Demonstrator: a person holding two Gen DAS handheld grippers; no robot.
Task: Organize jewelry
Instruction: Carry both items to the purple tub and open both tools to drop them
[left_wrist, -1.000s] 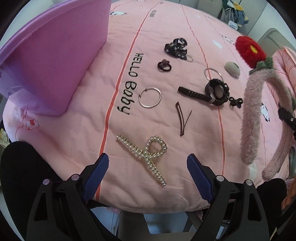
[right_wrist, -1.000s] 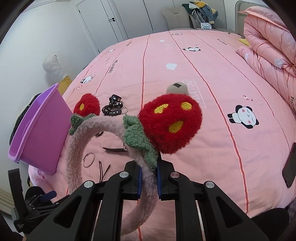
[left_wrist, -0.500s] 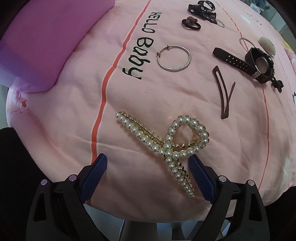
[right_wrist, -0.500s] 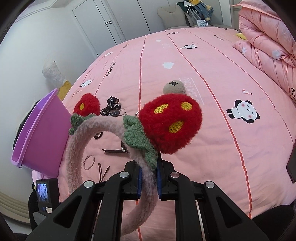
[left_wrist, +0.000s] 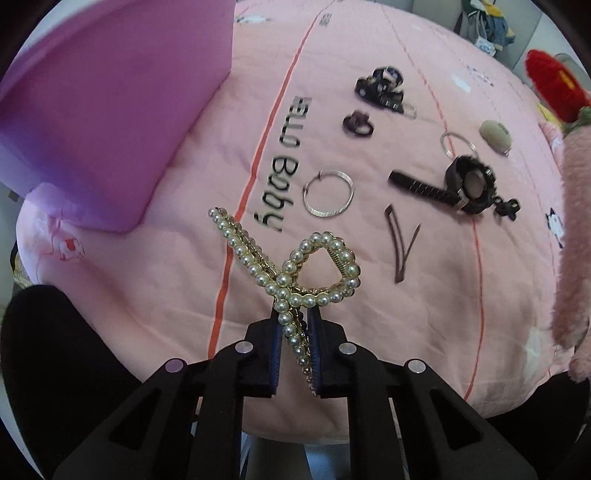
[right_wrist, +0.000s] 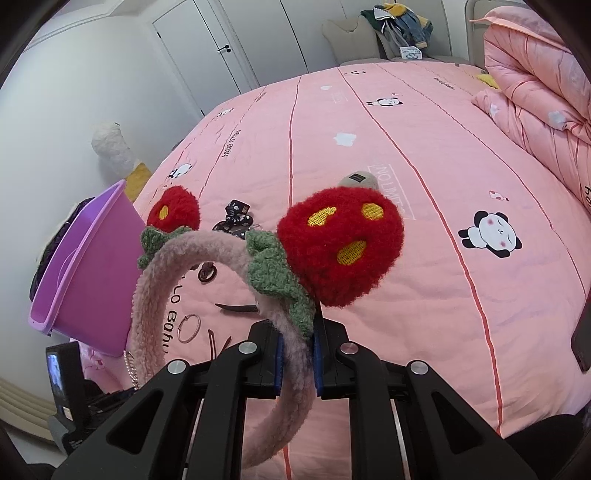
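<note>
Left gripper (left_wrist: 295, 341), jaws just closed, clamped on one leg of the pearl hair claw (left_wrist: 291, 269), lifted clear of the pink bedspread (left_wrist: 369, 332) beside the purple bin (left_wrist: 103, 110). Right gripper (right_wrist: 297, 354) shut on the fuzzy pink headband (right_wrist: 162, 280) with red strawberries, held above the bed. Silver hoop (left_wrist: 328, 192), brown snap clip (left_wrist: 400, 247) and black watch (left_wrist: 454, 186) lying on the spread beyond.

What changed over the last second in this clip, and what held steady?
The left claw, open a second ago, dropped over the pearl hair clip, has just closed on its lower leg and now holds it. The right claw stays clamped on the fuzzy strawberry headband. The silver hoop, watch and purple bin are unmoved.
</note>
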